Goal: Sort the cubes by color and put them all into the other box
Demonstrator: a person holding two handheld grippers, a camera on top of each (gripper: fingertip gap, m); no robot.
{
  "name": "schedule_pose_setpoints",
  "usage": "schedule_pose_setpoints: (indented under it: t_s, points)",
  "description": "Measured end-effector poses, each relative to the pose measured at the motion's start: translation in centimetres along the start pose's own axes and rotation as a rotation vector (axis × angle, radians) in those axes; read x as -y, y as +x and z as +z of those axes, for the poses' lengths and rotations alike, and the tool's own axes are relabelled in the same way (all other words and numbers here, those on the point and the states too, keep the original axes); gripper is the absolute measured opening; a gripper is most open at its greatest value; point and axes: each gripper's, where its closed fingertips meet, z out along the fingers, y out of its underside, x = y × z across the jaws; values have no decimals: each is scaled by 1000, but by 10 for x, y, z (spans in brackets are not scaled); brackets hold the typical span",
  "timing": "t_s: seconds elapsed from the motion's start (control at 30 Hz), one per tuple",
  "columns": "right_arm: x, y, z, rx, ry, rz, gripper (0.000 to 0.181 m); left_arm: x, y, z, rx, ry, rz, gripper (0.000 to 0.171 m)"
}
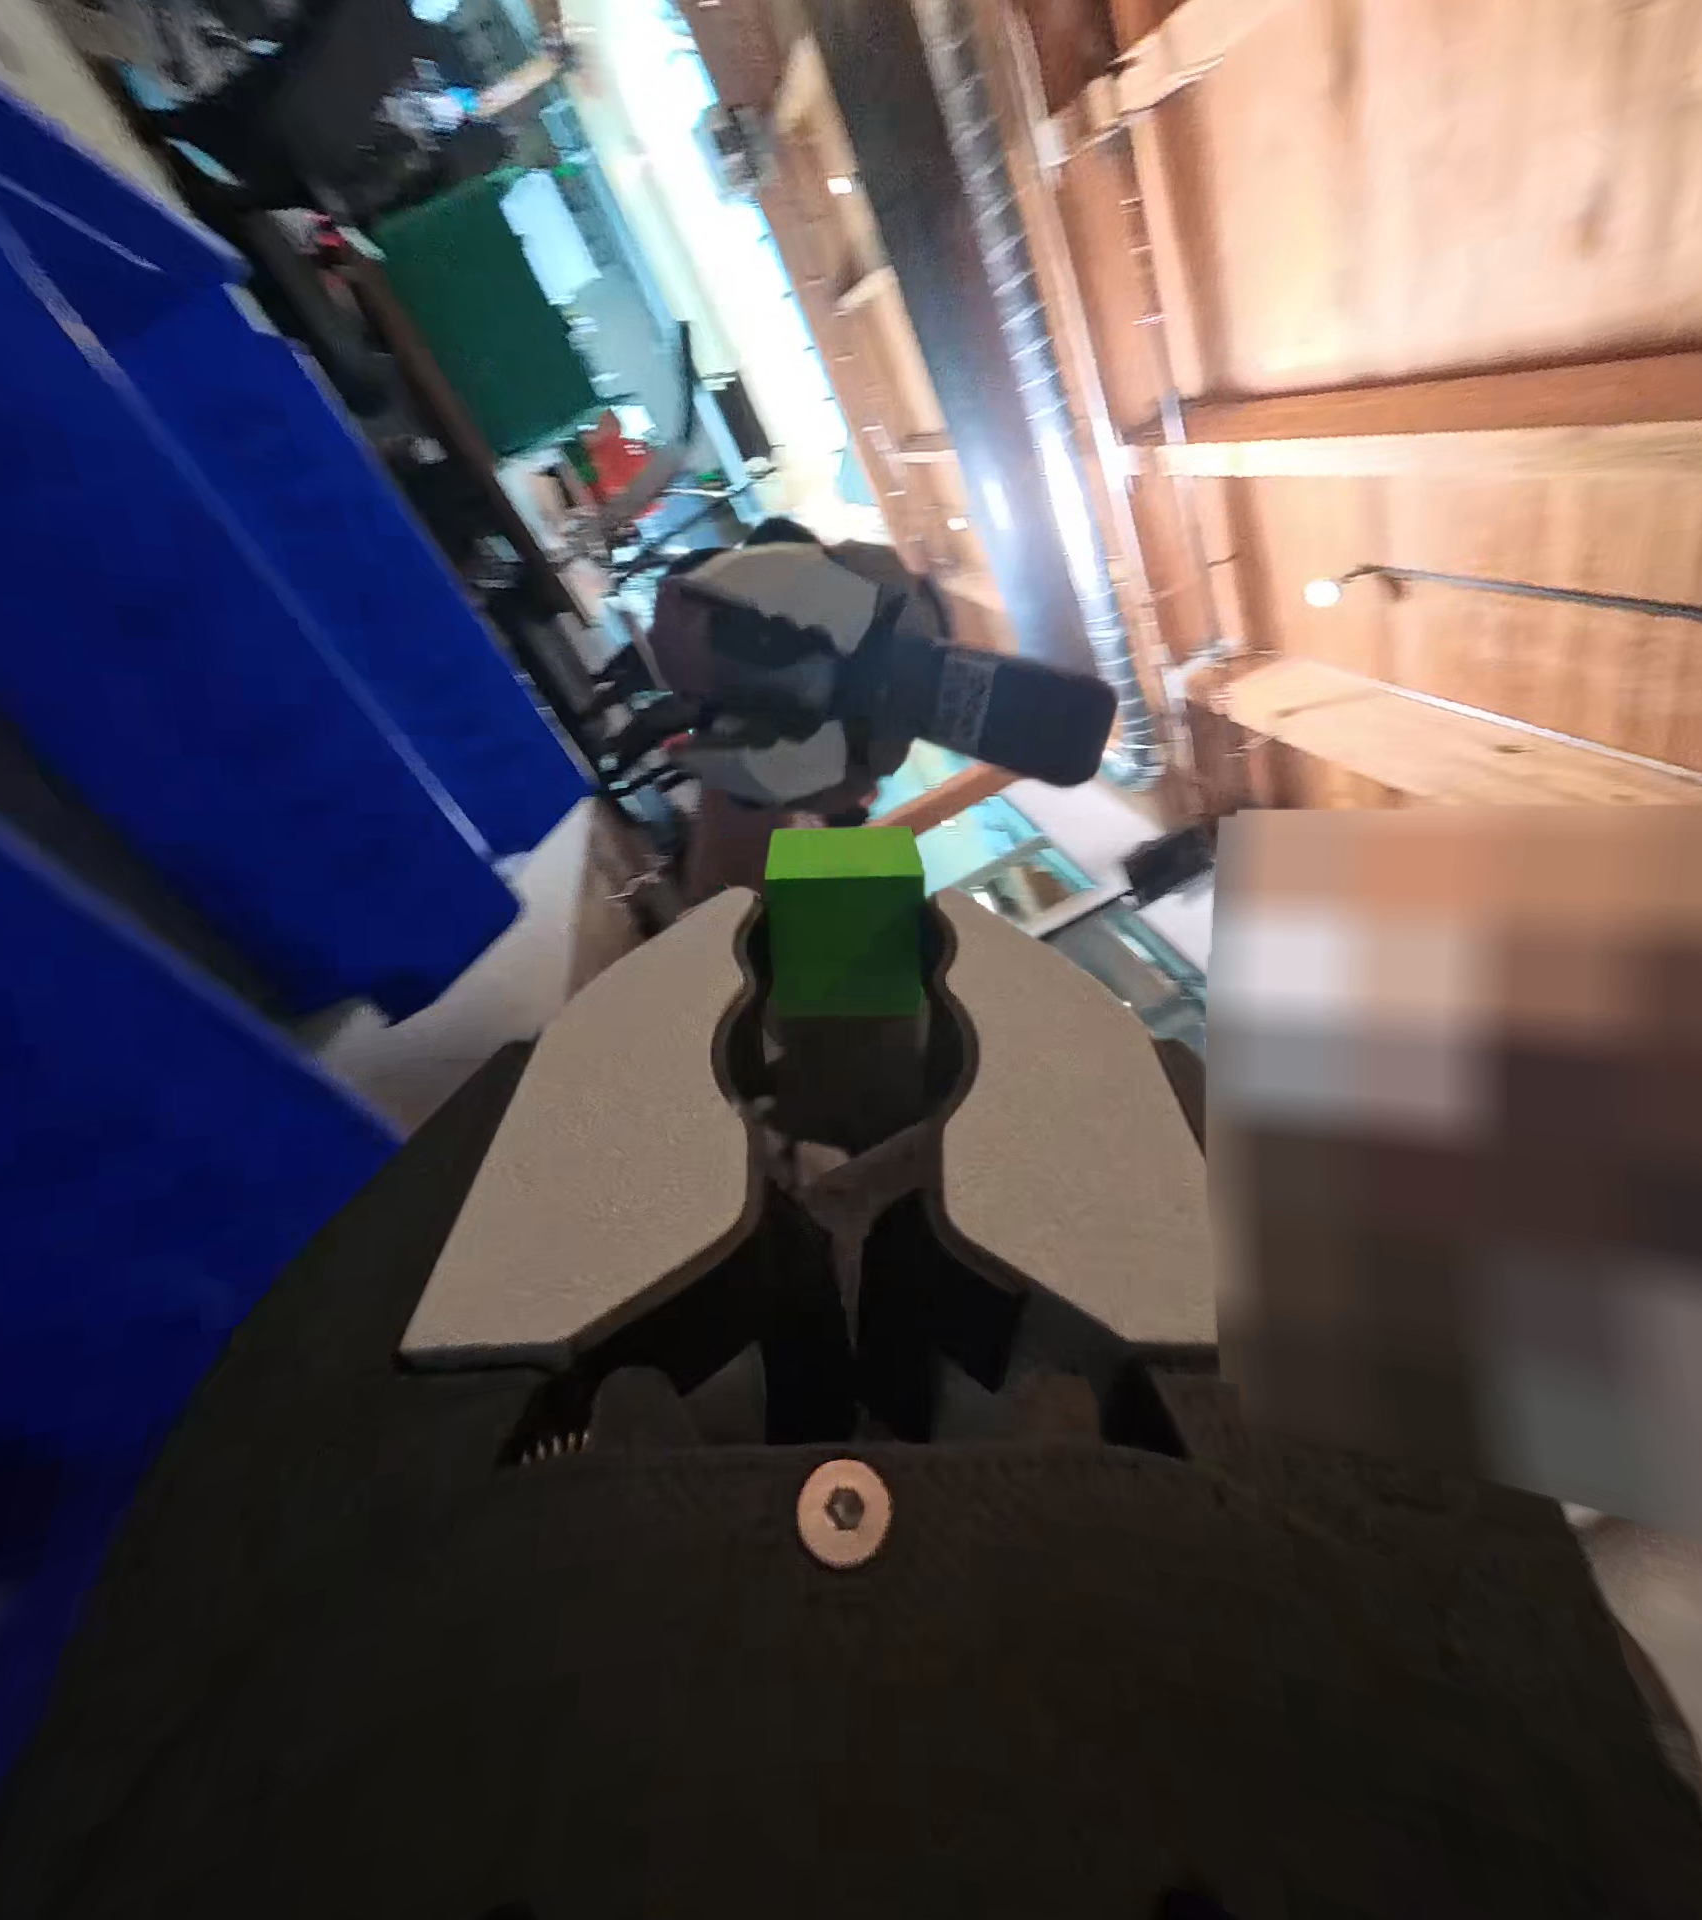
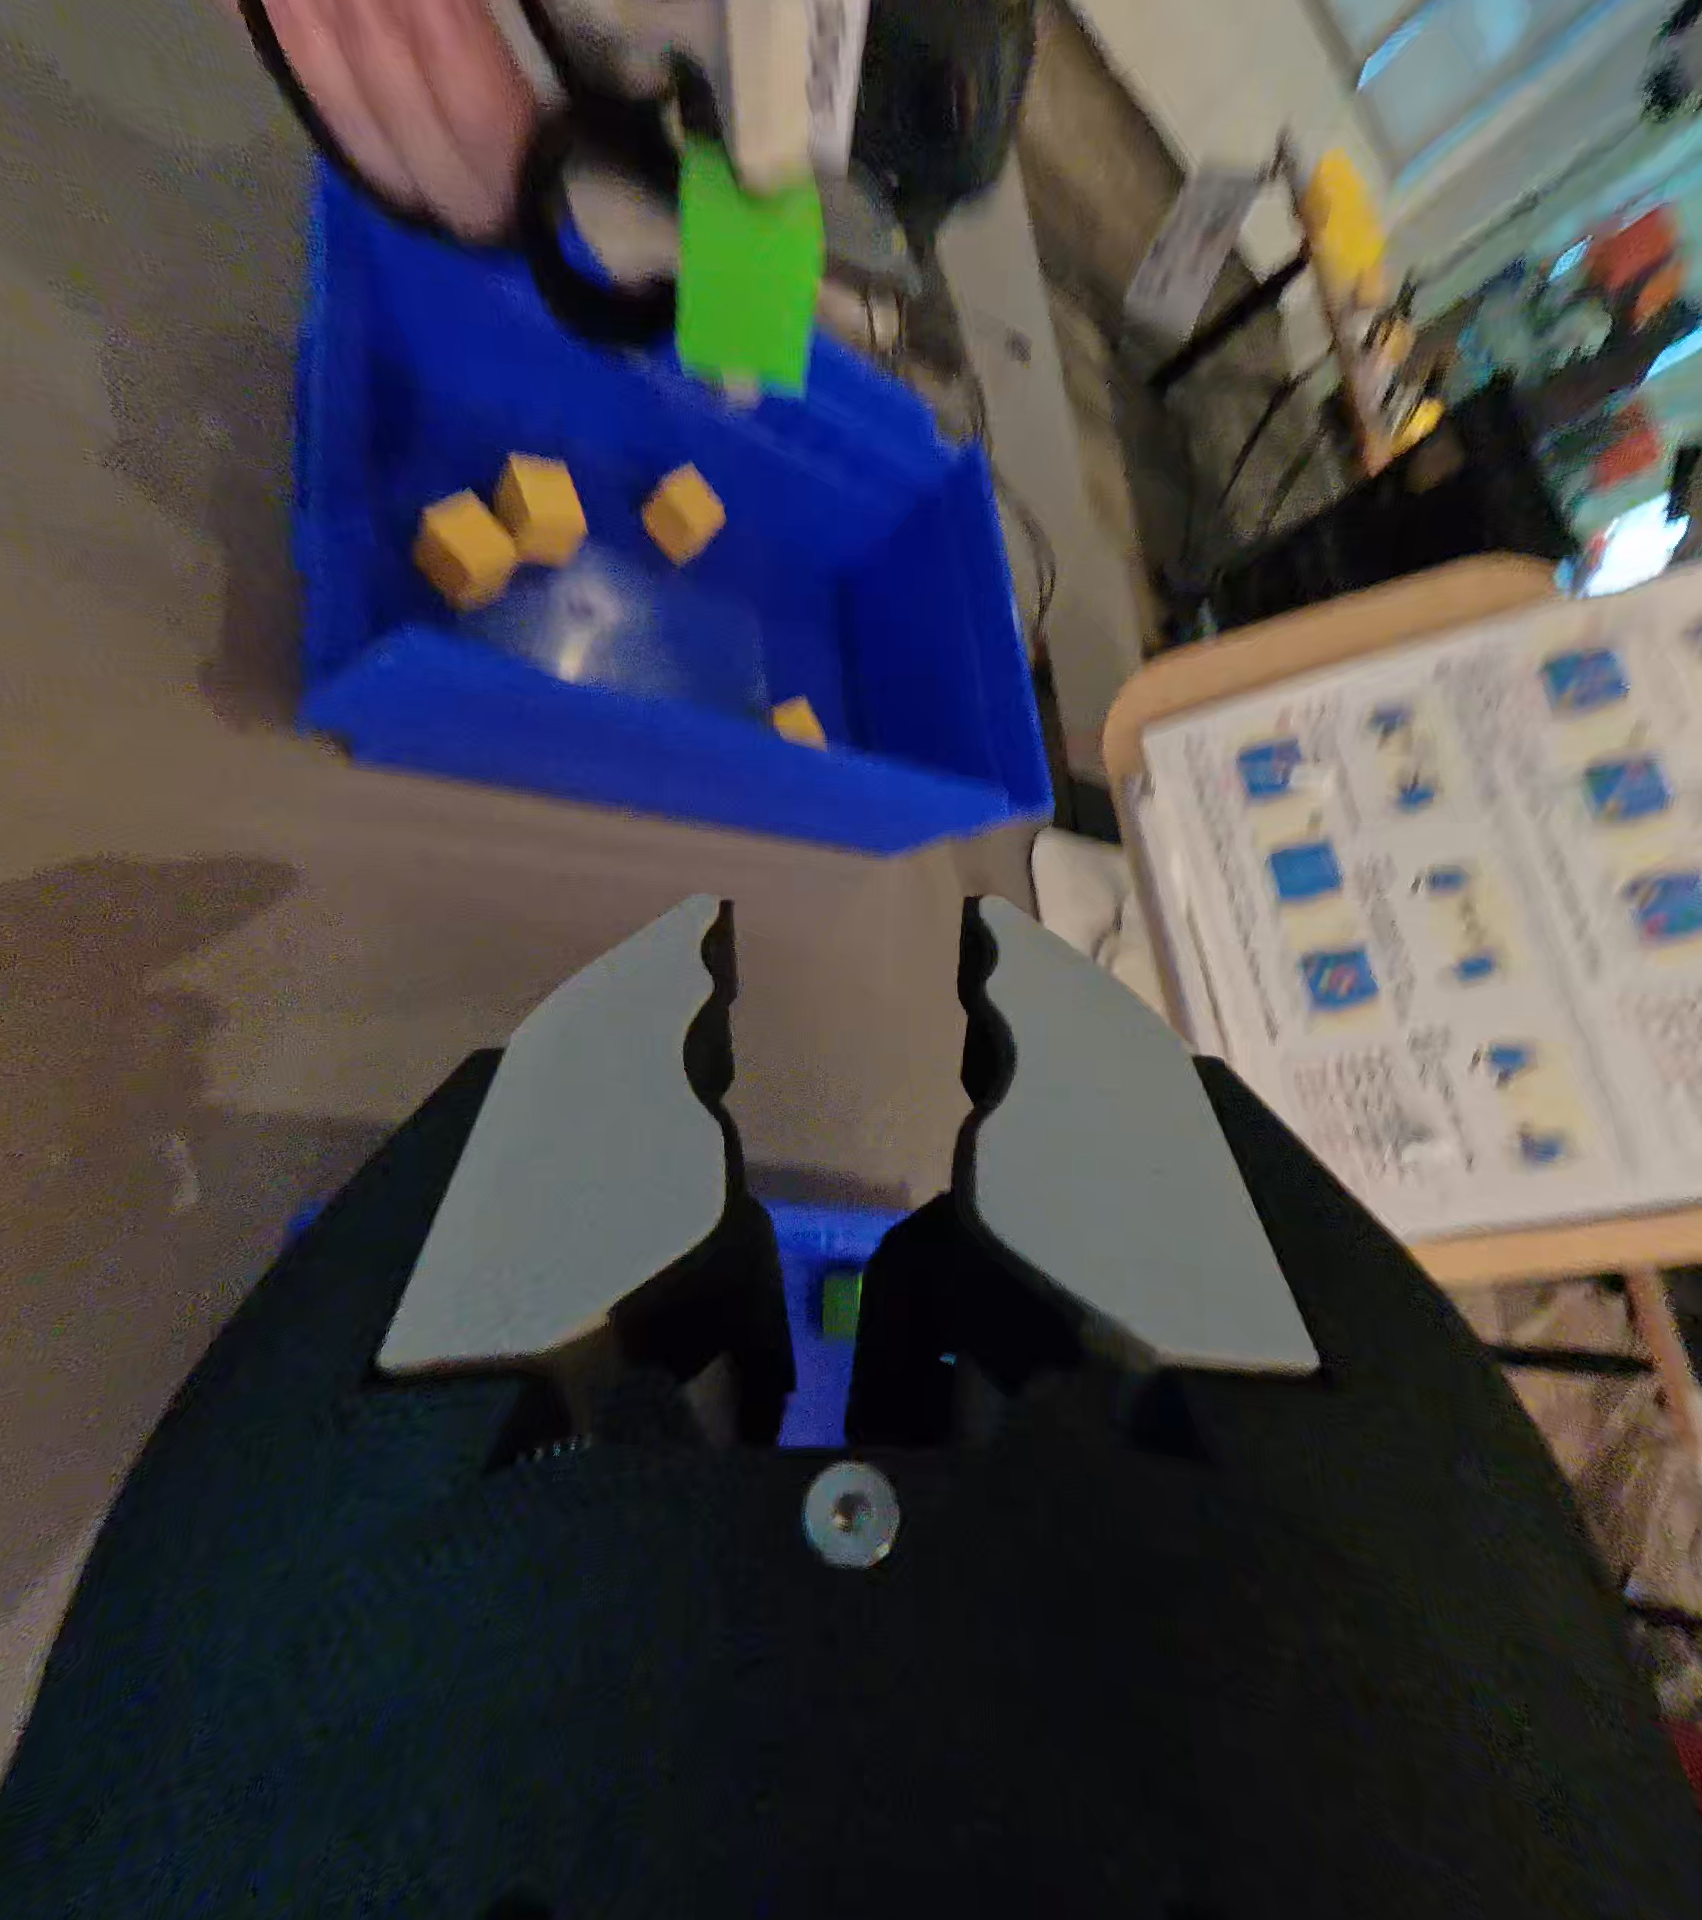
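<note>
Left gripper clamped on bright green wooden cube, raised beside blue plastic bins. Right gripper parted, empty, hovering above grey floor, near blue bin holding yellow cubes. Grip looks centred; judge squeeze should stay steady.

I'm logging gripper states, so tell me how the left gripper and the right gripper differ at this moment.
The left gripper is shut on a bright green cube, while the right gripper is open and holds nothing. The left gripper points out into the room beside blue plastic bins; the right gripper points down at a blue plastic bin holding small yellow cubes. Both share grey fingers on a black body.
</note>
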Motion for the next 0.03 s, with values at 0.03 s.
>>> schedule_pose_setpoints:
  t_s: [0.03]
  points:
    - [18, -5, 3, -5, 36, -24, 42, -2, 6, 6, -49, 5, -7, 31]
